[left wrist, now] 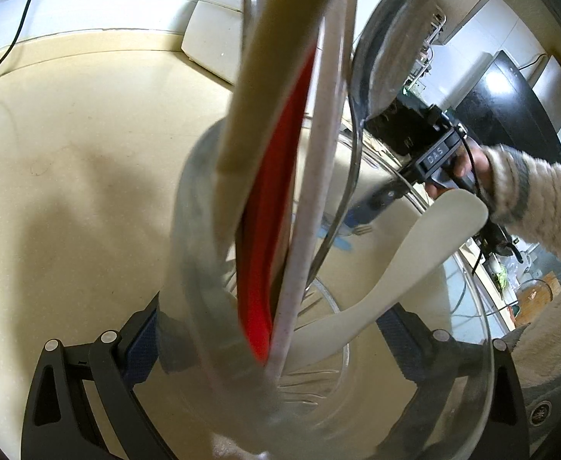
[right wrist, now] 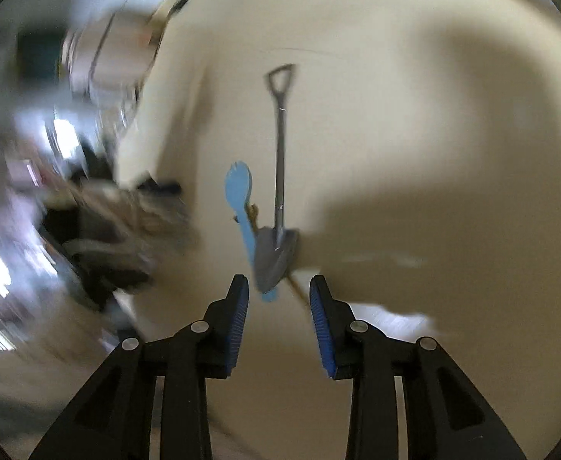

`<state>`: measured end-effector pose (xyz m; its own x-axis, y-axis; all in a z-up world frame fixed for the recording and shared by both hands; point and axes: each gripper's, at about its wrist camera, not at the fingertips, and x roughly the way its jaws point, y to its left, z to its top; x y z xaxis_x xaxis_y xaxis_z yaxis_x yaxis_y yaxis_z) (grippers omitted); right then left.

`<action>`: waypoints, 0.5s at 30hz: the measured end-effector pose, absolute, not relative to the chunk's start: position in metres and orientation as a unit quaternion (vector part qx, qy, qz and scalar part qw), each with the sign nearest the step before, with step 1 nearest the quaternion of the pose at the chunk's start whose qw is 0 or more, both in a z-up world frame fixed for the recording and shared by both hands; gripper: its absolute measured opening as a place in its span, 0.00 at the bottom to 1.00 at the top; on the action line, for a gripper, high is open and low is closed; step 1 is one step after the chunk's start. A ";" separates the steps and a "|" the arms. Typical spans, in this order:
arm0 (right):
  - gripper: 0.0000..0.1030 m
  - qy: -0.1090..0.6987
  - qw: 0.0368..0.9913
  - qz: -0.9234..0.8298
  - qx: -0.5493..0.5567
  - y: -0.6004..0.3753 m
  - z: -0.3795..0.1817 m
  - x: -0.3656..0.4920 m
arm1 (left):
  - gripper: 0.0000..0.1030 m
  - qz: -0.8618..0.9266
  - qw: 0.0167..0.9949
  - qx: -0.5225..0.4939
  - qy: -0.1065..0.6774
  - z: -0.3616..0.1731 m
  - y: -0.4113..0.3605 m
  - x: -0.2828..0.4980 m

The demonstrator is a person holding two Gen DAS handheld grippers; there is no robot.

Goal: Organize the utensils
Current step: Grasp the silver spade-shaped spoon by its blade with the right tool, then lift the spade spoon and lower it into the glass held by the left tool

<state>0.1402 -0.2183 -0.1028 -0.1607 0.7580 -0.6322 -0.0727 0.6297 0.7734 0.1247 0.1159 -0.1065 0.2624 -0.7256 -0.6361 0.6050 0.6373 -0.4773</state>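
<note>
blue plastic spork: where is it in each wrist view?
Left wrist view: only a sliver of the light-blue plastic spork shows, right of centre, seen through the clear glass holder, flat on the beige countertop.
Right wrist view: centre, just beyond the open right gripper, beside the small metal shovel-shaped spoon.
Shared landmark: the beige countertop.

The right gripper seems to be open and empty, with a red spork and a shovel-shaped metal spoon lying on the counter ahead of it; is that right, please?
Nearly. The spork is light blue, not red, as the right wrist view shows. The rest stands: the right gripper is open and empty, and the shovel-shaped metal spoon lies on the counter ahead of it, beside the spork.
</note>
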 end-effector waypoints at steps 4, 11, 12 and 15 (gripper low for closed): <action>0.36 0.664 0.560 0.305 0.390 -0.225 -0.127 0.124 | 0.97 -0.421 0.791 -0.071 0.438 -0.106 0.115 0.125; 0.34 0.638 0.537 0.279 0.477 -0.201 -0.152 0.122 | 0.97 -0.421 0.791 -0.072 0.438 -0.107 0.118 0.126; 0.34 0.637 0.537 0.278 0.478 -0.203 -0.154 0.122 | 0.97 -0.422 0.791 -0.072 0.438 -0.107 0.118 0.126; 0.30 0.636 0.543 0.271 0.477 -0.204 -0.156 0.124 | 0.97 -0.422 0.791 -0.072 0.438 -0.107 0.118 0.126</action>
<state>0.1240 -0.2035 -0.1556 0.0443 0.9011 -0.4314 0.3116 0.3978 0.8629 0.1259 0.1177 -0.1075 0.2604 -0.7299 -0.6319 0.6031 0.6341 -0.4839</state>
